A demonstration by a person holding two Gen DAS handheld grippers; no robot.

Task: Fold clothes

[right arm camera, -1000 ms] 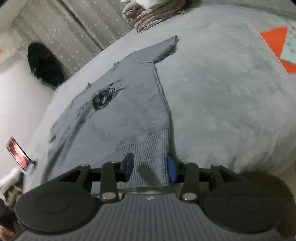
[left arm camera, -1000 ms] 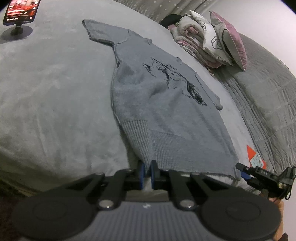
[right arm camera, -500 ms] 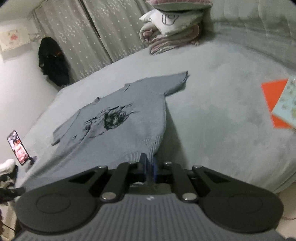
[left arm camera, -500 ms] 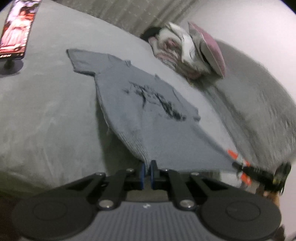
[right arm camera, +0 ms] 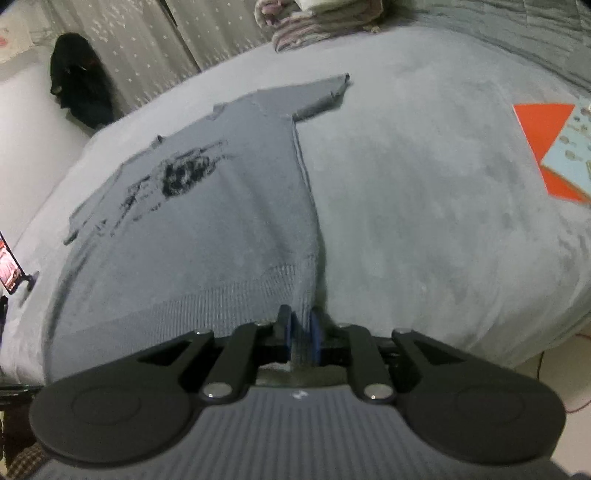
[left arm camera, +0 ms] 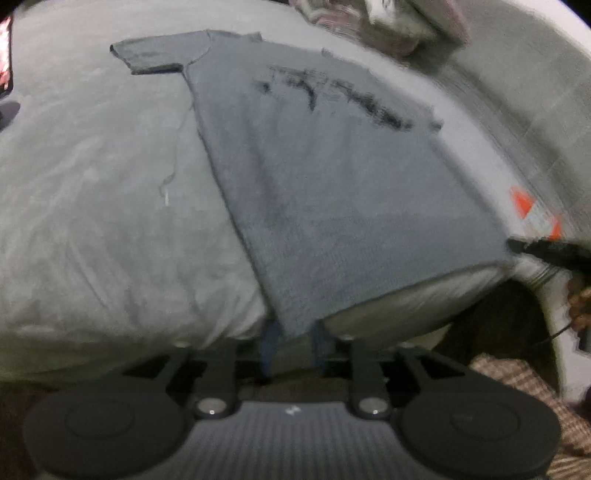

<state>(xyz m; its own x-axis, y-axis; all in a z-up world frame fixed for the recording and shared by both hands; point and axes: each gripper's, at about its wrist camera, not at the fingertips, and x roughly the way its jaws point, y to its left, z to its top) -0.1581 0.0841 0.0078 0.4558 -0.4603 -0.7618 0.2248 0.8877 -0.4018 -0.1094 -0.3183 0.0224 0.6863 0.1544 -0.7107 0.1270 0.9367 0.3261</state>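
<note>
A grey knit short-sleeved sweater (left arm camera: 332,192) with a black print lies flat on the grey bed (left arm camera: 92,206), its ribbed hem at the near edge. My left gripper (left arm camera: 291,343) has its jaws opening. The hem's left corner hangs loose between the blue pads (left arm camera: 267,343), which do not press it. My right gripper (right arm camera: 302,332) holds the hem's right corner (right arm camera: 301,317). Its jaws are starting to open, and the cloth still fills the narrow gap. In the left wrist view the right gripper (left arm camera: 535,251) shows as a blurred dark tip at that far corner.
A phone on a stand (right arm camera: 9,266) sits at the bed's left side. An orange and blue booklet (right arm camera: 554,158) lies on the right. Folded bedding and pillows (right arm camera: 314,22) are stacked at the head. A dark garment (right arm camera: 81,88) hangs by the curtain.
The left jaws, shut on the hem corner before, have parted off the cloth. The right jaws closed on their corner half a second ago and have now eased slightly apart.
</note>
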